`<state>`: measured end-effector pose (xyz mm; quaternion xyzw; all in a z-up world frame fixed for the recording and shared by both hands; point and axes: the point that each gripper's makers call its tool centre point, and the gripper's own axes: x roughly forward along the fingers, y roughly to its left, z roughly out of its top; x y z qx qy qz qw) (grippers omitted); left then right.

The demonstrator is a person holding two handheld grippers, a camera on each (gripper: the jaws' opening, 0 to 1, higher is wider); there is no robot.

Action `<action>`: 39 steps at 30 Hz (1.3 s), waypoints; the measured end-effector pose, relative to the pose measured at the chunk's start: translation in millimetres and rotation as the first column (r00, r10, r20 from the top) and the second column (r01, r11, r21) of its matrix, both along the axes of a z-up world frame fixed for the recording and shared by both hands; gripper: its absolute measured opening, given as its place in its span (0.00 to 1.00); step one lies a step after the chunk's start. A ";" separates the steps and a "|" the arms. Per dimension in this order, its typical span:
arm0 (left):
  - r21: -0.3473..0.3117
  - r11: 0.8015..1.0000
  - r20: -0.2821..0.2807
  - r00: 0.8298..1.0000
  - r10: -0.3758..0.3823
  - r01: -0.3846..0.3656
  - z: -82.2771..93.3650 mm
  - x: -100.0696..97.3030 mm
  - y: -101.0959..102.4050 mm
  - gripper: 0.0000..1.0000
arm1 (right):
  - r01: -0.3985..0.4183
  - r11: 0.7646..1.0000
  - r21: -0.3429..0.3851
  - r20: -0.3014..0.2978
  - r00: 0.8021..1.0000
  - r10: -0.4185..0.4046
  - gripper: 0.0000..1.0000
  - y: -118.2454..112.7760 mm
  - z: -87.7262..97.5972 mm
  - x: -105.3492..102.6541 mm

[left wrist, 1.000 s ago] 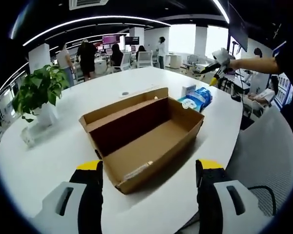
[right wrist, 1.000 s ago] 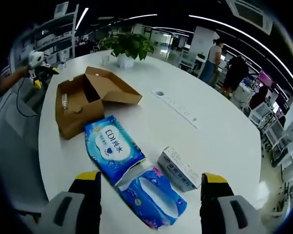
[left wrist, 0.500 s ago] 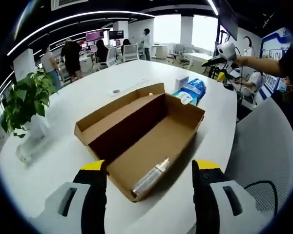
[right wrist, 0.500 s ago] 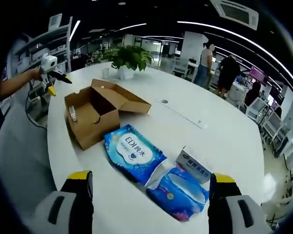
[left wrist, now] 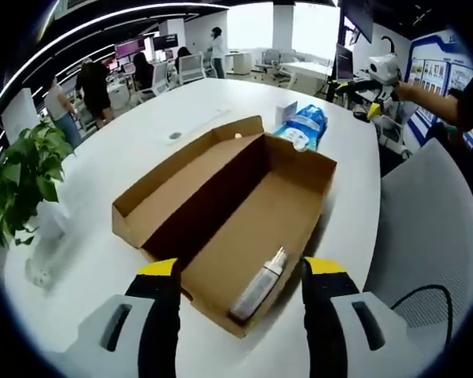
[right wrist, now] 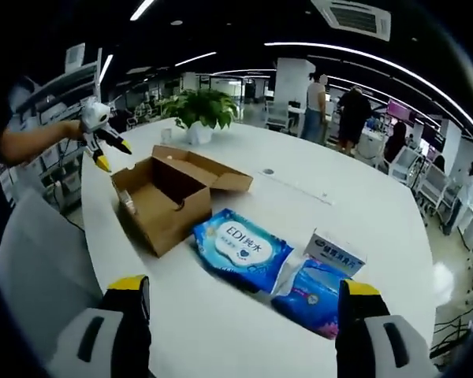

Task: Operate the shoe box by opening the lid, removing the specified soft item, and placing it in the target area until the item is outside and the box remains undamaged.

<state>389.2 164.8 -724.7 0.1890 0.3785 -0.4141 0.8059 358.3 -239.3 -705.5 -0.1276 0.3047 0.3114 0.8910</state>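
**Open shoe box, camera drawn closer, both tongs empty**

Over the last second the left gripper view has moved in on the open brown cardboard shoe box (left wrist: 236, 213), which now fills the centre of the frame, and a small clear plastic bottle (left wrist: 259, 284) lying on the box floor at lower centre has come into sight. The right gripper view has pulled back, so the box (right wrist: 169, 201) now sits at middle left. The lid is already folded open.

Counted: one box, one bottle, two blue soft wipe packs (right wrist: 242, 248) beside the box on the round white table (right wrist: 221, 331), one small white carton (right wrist: 335, 253), one green potted plant (right wrist: 199, 110).

The soft packs lie outside the box, so removal looks largely done.

The left gripper (left wrist: 238, 272) has jaws apart, empty. The right gripper (right wrist: 240, 295) likewise, apart and empty.
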 end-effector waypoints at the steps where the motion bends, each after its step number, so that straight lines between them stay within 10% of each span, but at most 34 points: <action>1: 0.008 1.000 -0.005 1.000 -0.011 0.011 -1.5 1.0 -0.5 0.63 | 0.001 1.000 0.001 0.001 1.000 -0.001 0.99 1.0 0.0 -1.2; 22: 0.180 0.955 -0.105 0.970 -0.218 0.234 -32.6 27.7 -3.3 0.53 | 0.079 0.995 0.060 0.036 0.996 -0.081 0.99 33.3 12.3 -51.2; 39: 0.235 0.867 -0.265 0.887 -0.378 0.439 -71.1 12.6 -21.1 0.57 | 0.125 0.988 0.088 0.003 0.992 -0.125 0.99 38.2 7.7 -85.1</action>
